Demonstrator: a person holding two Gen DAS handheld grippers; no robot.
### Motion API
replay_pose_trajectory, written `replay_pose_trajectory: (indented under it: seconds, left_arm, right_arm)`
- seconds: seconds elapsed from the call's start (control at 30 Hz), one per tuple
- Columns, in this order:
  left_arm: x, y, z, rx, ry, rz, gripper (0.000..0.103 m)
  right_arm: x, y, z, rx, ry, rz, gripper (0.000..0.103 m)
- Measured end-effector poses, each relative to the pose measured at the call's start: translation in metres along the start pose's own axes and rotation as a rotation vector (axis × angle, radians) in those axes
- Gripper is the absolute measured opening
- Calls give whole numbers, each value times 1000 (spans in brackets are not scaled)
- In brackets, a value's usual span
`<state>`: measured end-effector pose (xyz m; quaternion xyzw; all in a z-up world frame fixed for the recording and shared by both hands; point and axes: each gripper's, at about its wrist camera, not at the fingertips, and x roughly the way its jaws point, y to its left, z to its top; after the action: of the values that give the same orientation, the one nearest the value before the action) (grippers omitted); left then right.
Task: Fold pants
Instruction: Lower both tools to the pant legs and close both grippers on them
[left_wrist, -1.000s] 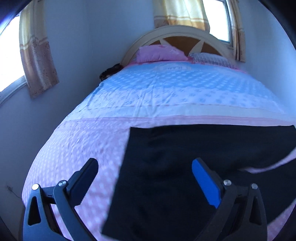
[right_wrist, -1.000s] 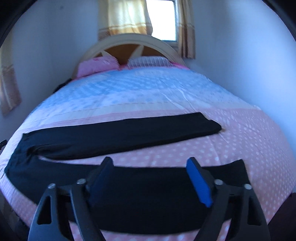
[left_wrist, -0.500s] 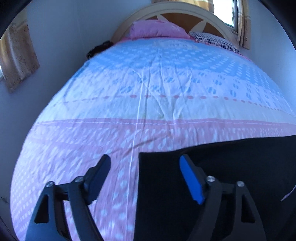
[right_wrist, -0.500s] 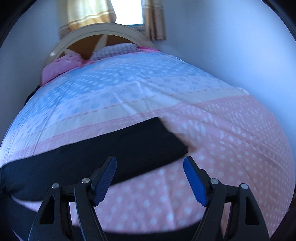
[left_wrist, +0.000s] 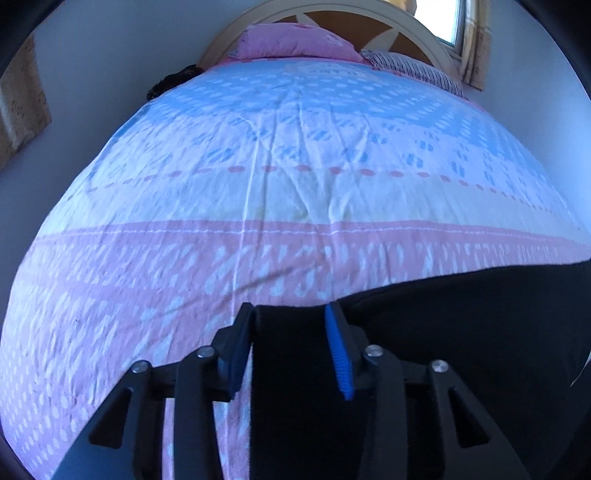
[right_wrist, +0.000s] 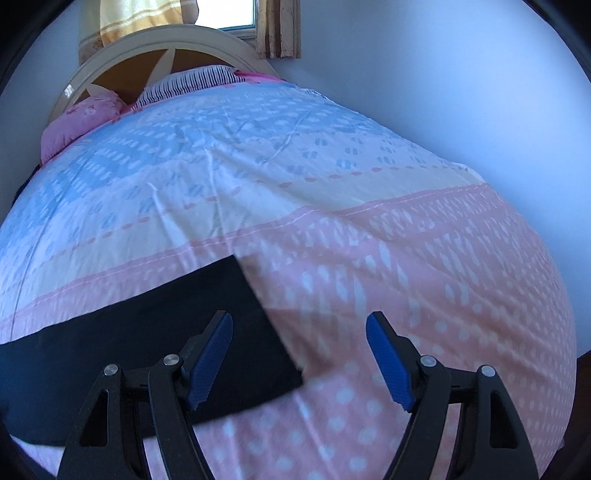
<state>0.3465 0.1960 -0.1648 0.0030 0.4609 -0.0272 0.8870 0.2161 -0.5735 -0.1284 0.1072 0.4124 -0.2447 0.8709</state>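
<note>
While the left gripper (left_wrist: 288, 347) has narrowed around the black pants' (left_wrist: 461, 332) edge, whether it pinches the cloth is unclear, and the right gripper (right_wrist: 299, 354) hangs spread wide over a leg end. Lying crosswise on the bed's (left_wrist: 295, 184) pink near band, the pants stretch side to side. Beyond sit pillows (left_wrist: 295, 40), headboard (right_wrist: 147, 48) and curtained window (right_wrist: 236, 14); both grippers have dropped closer since a second ago.

The left gripper (left_wrist: 290, 341) has narrowed, seemingly pinching the pants (left_wrist: 461, 332) corner.
</note>
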Motion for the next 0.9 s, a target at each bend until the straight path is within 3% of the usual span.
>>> replay_pose_trajectory:
  seconds: [0.07,0.27,0.37,0.43,0.57,0.77,0.83,0.9]
  left_arm:
    - [-1,-3,0,27,-4,-4,29]
    - [2,-6,2,53,-9,23,28]
    - [5,-5,5,35,6,21,31]
    - [7,-5,8,25,17,38,38]
    - [11,-2,12,14,28,42,39]
    - [10,-6,13,53,18,82,40]
    - [11,-6,11,55,-2,73,40]
    - [14,-4,10,36,-9,49,40]
  right_arm:
    - [7,-3,6,-1,7,-5,76]
    - [37,-14,30,27,53,69,76]
    - [53,-9,38,38,84,143,76]
    - [62,-1,41,25,103,169,76]
    - [78,15,44,1,111,185,76]
    - [75,36,41,-56,147,300,76]
    - [74,43,38,-100,151,278,70]
    - [77,44,37,-103,149,263,50]
